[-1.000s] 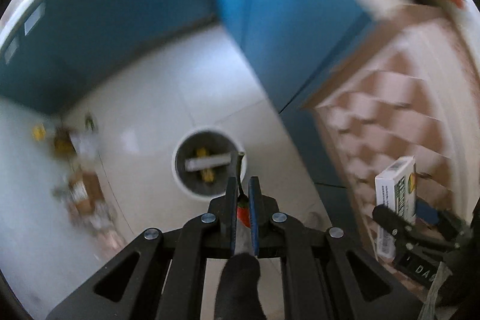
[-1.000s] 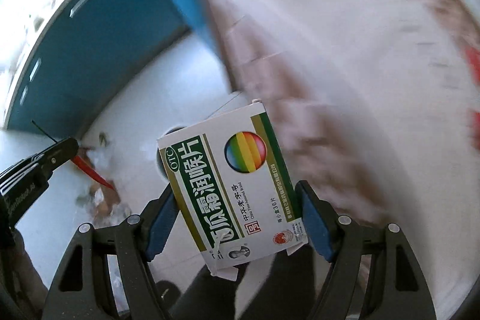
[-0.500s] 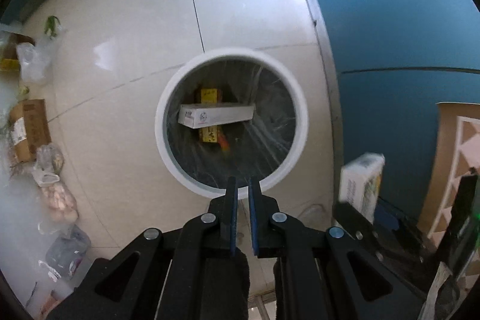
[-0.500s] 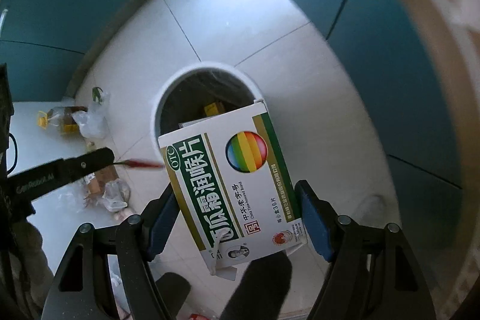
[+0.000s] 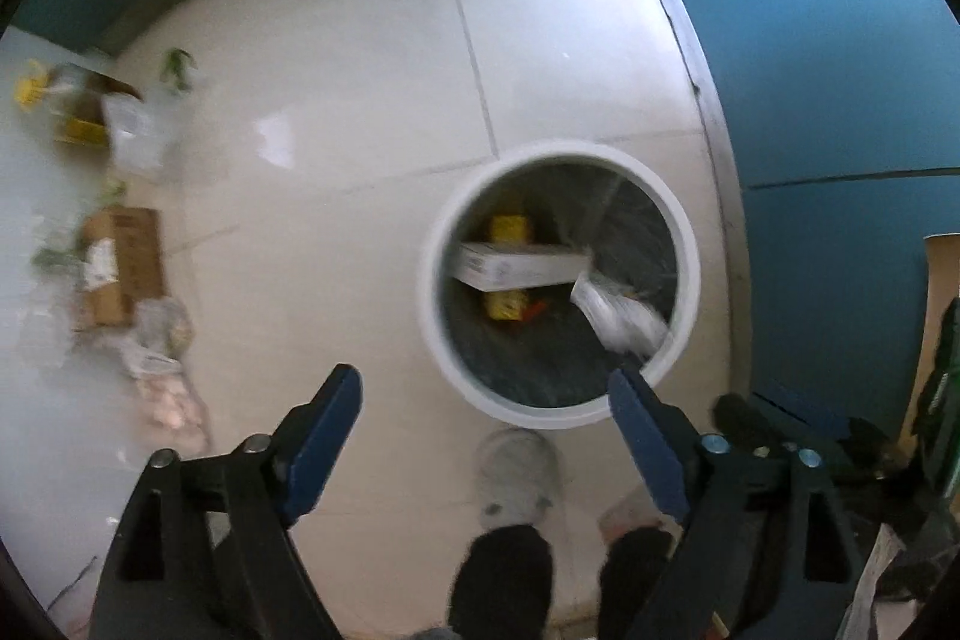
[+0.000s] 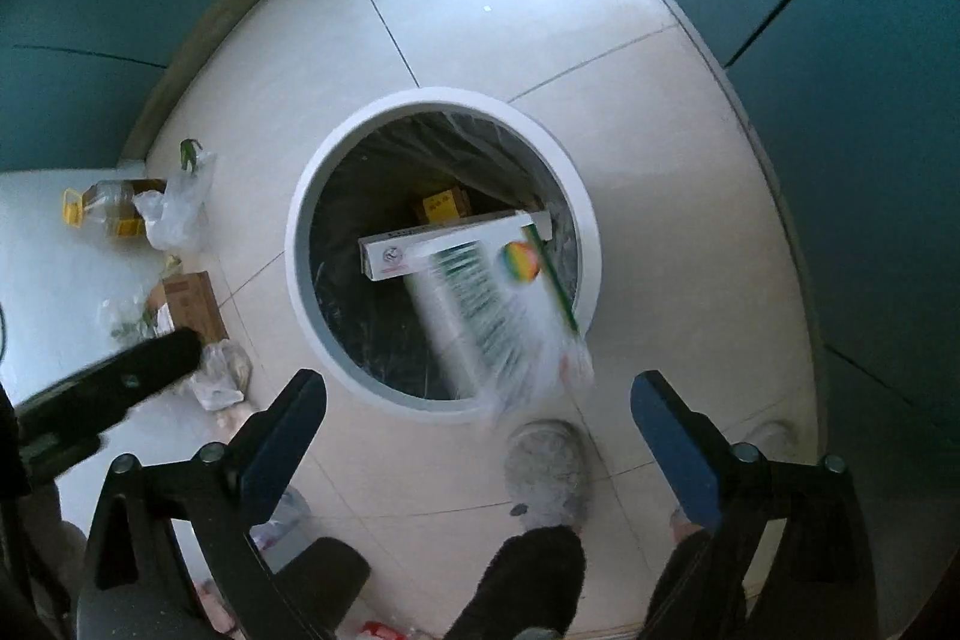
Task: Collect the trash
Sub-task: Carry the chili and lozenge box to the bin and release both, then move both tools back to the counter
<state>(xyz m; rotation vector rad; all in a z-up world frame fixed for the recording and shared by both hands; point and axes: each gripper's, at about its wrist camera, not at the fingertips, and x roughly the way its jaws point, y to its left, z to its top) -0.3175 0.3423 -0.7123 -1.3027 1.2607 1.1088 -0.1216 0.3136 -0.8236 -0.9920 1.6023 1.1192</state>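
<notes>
left wrist view: looks straight down at the round white bin (image 5: 561, 287), which stands on the pale tiled floor (image 5: 372, 58) just beside the blue cabinet wall (image 5: 840, 70).
left gripper (image 5: 485, 412): its jaws are opening and now stand wide, with nothing between them; half a second ago they were pinched nearly shut.
what left it: a small red piece (image 5: 536, 307) lies at the bottom of the bin next to a yellow packet (image 5: 507, 305); it may be what this gripper dropped, though that is a guess.
falling box, left view: a blurred white shape (image 5: 618, 316) drops inside the bin near its right wall, under the end of the long white carton (image 5: 519, 268).
right wrist view: the same bin (image 6: 443, 256) sits in mid-frame, closer than a moment ago.
right gripper (image 6: 477, 400): its jaws are opening wide and the pads no longer touch anything; half a second ago they clamped the medicine box.
medicine box (image 6: 498, 316): released and in mid-air, motion-blurred, tilted across the near right rim of the bin, partly over the opening.
meaning for the task: both loads look delivered, if the box clears the rim; it could clip it and tip out.
still to collect: cardboard box (image 6: 192, 307), clear bags (image 6: 174, 208) and an oil bottle (image 6: 111, 205) lie on the floor left of the bin.
person: grey slipper (image 6: 546, 472) stands just below the bin.
</notes>
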